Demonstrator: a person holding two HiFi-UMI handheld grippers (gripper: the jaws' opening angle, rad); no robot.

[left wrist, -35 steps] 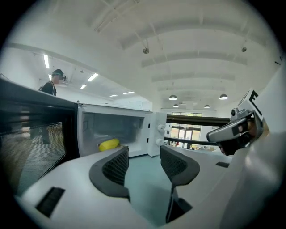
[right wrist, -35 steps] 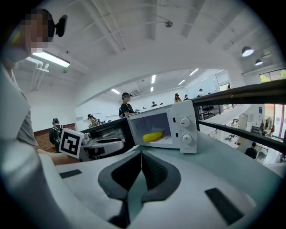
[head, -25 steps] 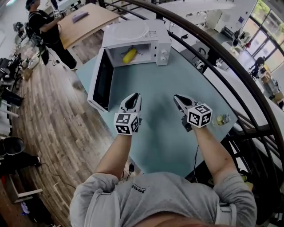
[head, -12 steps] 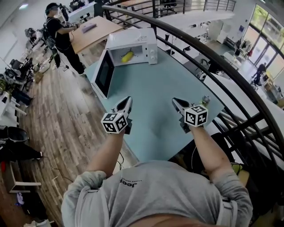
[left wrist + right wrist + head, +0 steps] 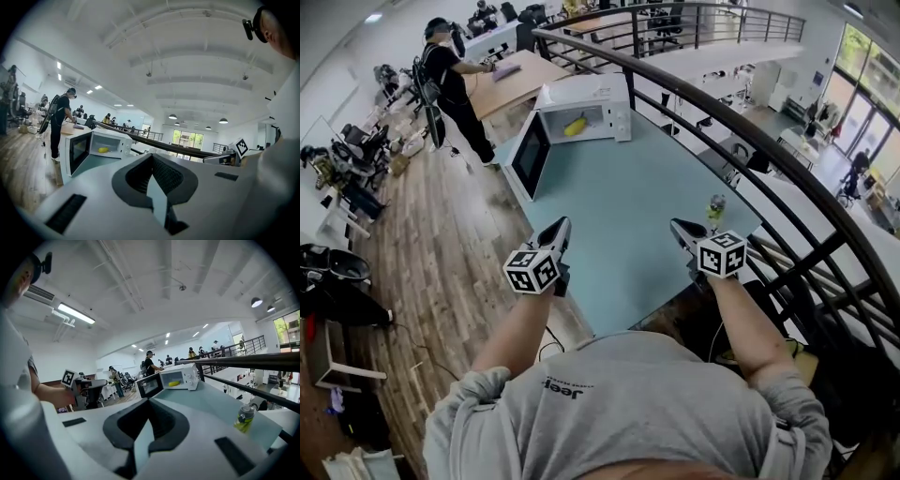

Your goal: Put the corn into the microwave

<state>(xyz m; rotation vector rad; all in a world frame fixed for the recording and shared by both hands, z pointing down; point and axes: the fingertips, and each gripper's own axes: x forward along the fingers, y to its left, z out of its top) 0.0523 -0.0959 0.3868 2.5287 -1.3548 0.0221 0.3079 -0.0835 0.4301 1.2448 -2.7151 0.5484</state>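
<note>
Left gripper (image 5: 562, 225), right gripper (image 5: 676, 226) pulled back; one corn (image 5: 575, 126) in one microwave (image 5: 592, 92).

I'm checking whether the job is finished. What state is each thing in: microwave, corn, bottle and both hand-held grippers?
microwave: door wide open.
corn: lying inside the microwave.
bottle: upright near the right edge of the table.
left hand-held gripper: shut, empty, above the table's near end.
right hand-held gripper: shut, empty, above the table's near end.

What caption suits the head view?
Corn lies in the open microwave; left gripper and right gripper, jaws shut, hover at the table.
</note>
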